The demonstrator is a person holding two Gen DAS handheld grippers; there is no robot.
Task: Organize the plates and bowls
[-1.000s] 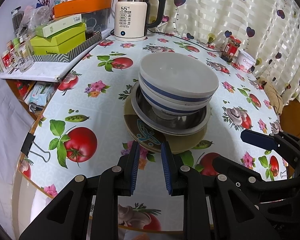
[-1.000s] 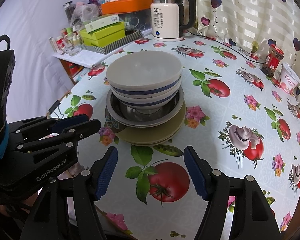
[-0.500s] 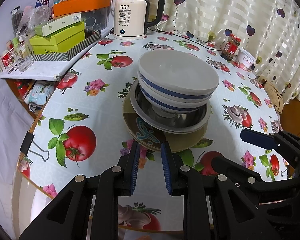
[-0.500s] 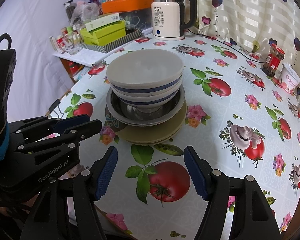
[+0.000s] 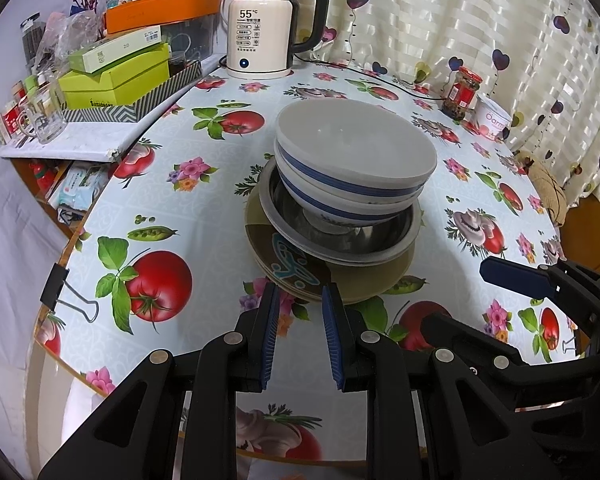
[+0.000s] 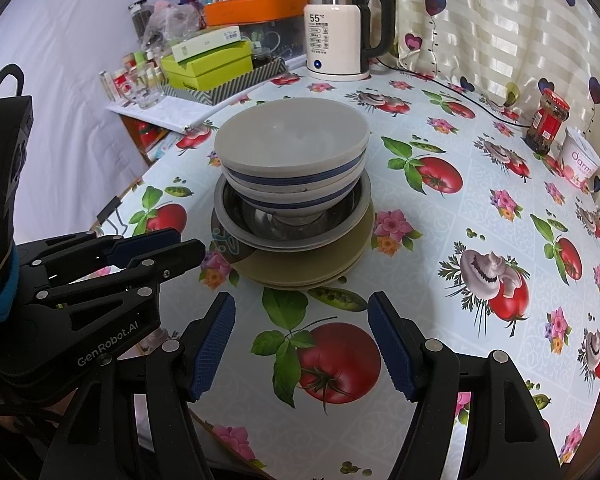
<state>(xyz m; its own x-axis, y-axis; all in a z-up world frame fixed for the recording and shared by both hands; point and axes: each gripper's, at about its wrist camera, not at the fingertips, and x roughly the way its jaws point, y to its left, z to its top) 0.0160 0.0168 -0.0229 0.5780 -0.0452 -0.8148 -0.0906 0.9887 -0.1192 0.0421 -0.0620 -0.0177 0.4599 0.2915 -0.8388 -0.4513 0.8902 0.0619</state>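
white blue-banded ceramic bowls (image 5: 352, 168) are sitting stacked on olive plates (image 6: 300, 268); left gripper (image 5: 298, 332) nearly closed, right gripper (image 6: 302, 344) open, both empty.

So it's all one stack, sitting about dead center of the table. Top is a white bowl (image 6: 291, 147) with a blue band, upright, nested in a second matching bowl (image 6: 296, 197). Those sit inside a shallow steel bowl (image 6: 236, 218). Under that are olive-tan plates (image 6: 300, 268), sticking out toward 6 o'clock, with a teal pattern showing at 7 o'clock.
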